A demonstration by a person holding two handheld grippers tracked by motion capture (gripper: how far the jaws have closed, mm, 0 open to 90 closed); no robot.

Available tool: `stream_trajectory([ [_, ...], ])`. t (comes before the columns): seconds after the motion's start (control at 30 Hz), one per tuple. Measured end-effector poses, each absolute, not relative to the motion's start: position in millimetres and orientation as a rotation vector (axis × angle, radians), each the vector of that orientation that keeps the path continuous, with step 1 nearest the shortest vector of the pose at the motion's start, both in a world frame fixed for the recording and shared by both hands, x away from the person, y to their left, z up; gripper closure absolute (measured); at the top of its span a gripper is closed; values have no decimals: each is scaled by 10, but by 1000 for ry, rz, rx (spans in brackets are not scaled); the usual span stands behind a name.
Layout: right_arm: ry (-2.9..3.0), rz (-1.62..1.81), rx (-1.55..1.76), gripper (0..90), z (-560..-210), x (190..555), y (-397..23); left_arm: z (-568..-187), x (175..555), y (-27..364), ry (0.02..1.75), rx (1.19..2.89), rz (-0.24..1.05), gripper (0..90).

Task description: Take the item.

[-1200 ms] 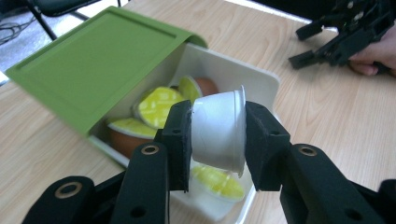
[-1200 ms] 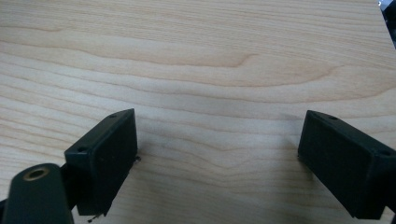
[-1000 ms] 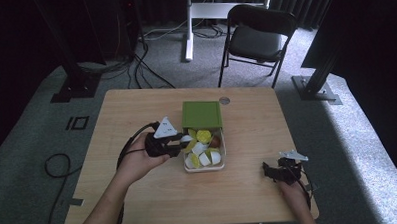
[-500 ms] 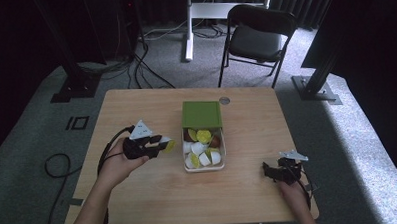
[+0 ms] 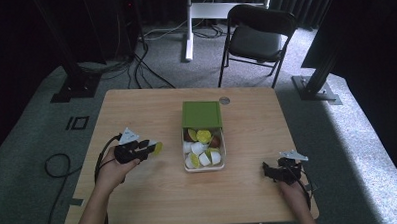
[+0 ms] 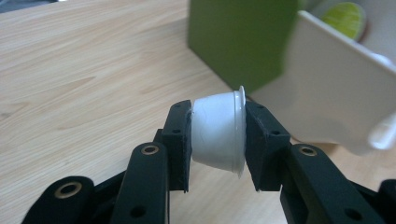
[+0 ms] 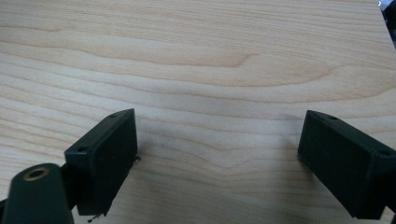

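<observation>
Pod pulled out of box, left gripper now carrying it off to the side

High view: left gripper (image 5: 147, 149) has moved away from the white box (image 5: 223, 156) since a second ago, when it sat right at the box's edge; a capsule (image 5: 157, 148) with a yellow-green lid sits between its jaws, box with its green lid (image 5: 201, 115) now apart, beyond the jaw tips. Right gripper (image 5: 268, 170) hasn't shifted, resting on the surface (image 5: 249, 195). Left gripper view: jaws clamped on the white capsule body (image 6: 218, 133), box wall just past them; pick looks done, placing on the surface likely next. Right gripper view: jaws spread wide, nothing between them, bare wood (image 7: 210, 93).
</observation>
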State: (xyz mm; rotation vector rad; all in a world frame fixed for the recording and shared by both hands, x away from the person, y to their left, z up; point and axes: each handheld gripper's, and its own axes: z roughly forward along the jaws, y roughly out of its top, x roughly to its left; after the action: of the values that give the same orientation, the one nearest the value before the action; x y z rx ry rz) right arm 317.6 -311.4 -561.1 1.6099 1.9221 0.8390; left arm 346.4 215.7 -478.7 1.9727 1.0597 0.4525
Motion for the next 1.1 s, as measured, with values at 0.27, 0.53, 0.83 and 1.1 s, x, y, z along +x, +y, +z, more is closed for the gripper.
stream_trajectory([
  [0.27, 1922, 839, 1610, 114, -5611, 3176, -3114, -4977, 3553, 2224, 1144, 1918, 535, 655],
  [0.53, 1922, 839, 1610, 114, -5611, 3176, -3114, -5093, 3631, 2247, 1199, 1882, 595, 655],
  [0.83, 1922, 839, 1610, 114, -5611, 3176, -3114, -5219, 3686, 2268, 1242, 1875, 618, 653],
  [1.1, 1922, 839, 1610, 114, -5611, 3176, -3114, -5262, 3706, 2267, 1267, 1864, 585, 618],
])
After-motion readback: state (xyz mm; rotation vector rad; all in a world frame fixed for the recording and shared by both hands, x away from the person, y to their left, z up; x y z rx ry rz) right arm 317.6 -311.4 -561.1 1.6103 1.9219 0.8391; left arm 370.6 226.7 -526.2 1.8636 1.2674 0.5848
